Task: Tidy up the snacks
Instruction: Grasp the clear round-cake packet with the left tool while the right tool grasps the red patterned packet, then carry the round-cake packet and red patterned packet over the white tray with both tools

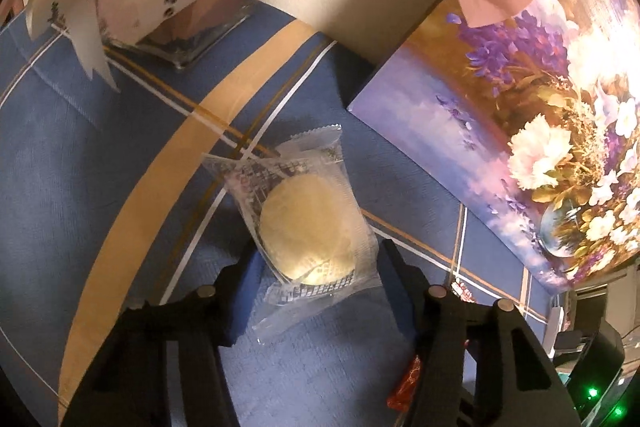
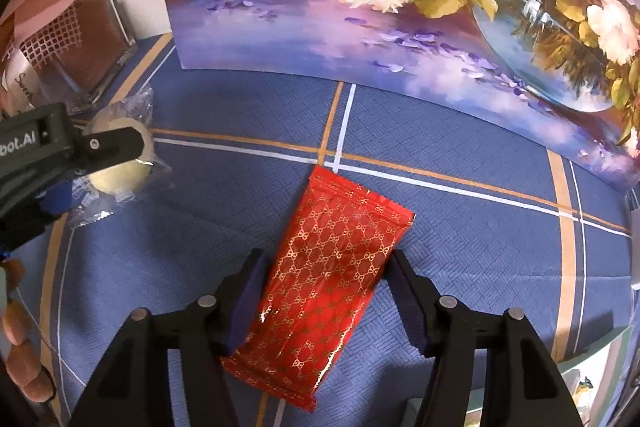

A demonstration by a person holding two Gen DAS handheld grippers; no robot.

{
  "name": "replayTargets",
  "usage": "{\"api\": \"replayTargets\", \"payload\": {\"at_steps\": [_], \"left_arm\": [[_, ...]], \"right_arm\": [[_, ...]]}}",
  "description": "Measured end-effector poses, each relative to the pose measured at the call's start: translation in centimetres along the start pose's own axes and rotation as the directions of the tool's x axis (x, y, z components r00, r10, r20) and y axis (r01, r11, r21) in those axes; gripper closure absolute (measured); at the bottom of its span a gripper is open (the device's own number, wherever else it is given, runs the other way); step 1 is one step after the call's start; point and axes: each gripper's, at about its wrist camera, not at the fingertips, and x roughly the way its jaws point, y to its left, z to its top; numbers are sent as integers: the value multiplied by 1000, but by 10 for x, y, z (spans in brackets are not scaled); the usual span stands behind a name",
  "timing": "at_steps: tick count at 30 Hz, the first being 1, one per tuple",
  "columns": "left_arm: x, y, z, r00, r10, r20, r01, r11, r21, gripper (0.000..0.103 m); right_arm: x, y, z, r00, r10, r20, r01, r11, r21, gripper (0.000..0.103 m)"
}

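Observation:
A round pale cookie in a clear wrapper [image 1: 308, 227] lies on the blue checked tablecloth [image 1: 100, 147]. My left gripper [image 1: 320, 259] is shut on it, one pad against each side of the packet. In the right wrist view the same cookie [image 2: 120, 175] sits at the left, partly hidden under one of the left gripper's fingers [image 2: 116, 146]. A red foil snack packet with a gold pattern [image 2: 332, 279] lies flat on the cloth. My right gripper [image 2: 326, 259] is shut on it, with the pads touching its long edges. One corner of the red packet [image 1: 404, 383] shows in the left wrist view.
A large box printed with flowers [image 2: 360, 27] stands along the back, close behind both snacks [image 1: 520, 147]. A square glass jar with a pink ribbon and label [image 2: 92, 39] stands at the back left [image 1: 180, 27]. A person's fingers [image 2: 20, 347] show at the left edge.

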Motion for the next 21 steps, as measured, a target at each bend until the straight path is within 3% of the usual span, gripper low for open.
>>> {"api": "replayTargets", "payload": {"at_steps": [8, 21], "left_arm": [[-11, 8, -13, 1000, -25, -13, 25, 1000, -17, 50], [-64, 13, -51, 999, -28, 32, 29, 999, -44, 51]], "right_arm": [[-8, 6, -7, 1000, 19, -6, -19, 1000, -2, 46], [-64, 30, -37, 997, 68, 42, -65, 996, -65, 50]]}}
